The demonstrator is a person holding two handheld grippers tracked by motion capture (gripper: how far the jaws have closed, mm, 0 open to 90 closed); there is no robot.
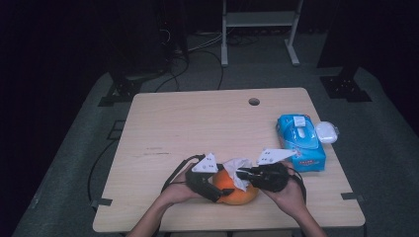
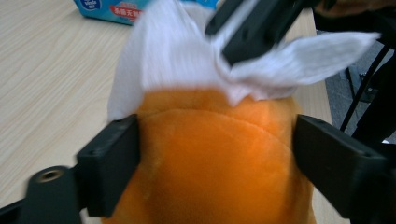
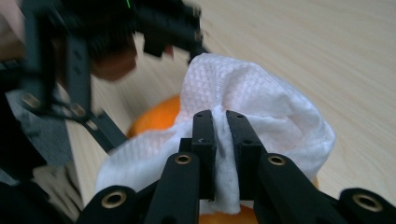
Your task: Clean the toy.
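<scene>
Closest to the person, near the front edge of the table (image 1: 163,123), sat an orange plush toy (image 1: 237,193) with a white wipe (image 1: 239,170) draped over its top. The left gripper (image 1: 216,190) was clamped on the toy: in the left gripper view its 2 black jaws pressed into either side of the orange plush (image 2: 210,163), spread fairly wide to fit the body. The right gripper (image 1: 245,174) was pinched tight on the wipe, and in the right gripper view the 2 jaws stood nearly closed with a fold of the white cloth (image 3: 252,102) caught between them, the wipe lying right on the toy.

A bit farther back on the right side of the table was the only container, a blue pack of wipes (image 1: 300,141), lying flat with its white flap on top. You couldn't tell how much was inside. Just beside it, at the table's right edge, sat a small white lid (image 1: 326,132). Farther still, a round hole (image 1: 254,101) showed in the tabletop near the far edge.

The high view gave the whole layout, both hands and the grey plates on the grippers. The left gripper view showed the plush seam and a corner of the blue pack (image 2: 112,9) behind it. The right gripper view showed the wipe's dotted texture and the left gripper (image 3: 93,56), blurry.
</scene>
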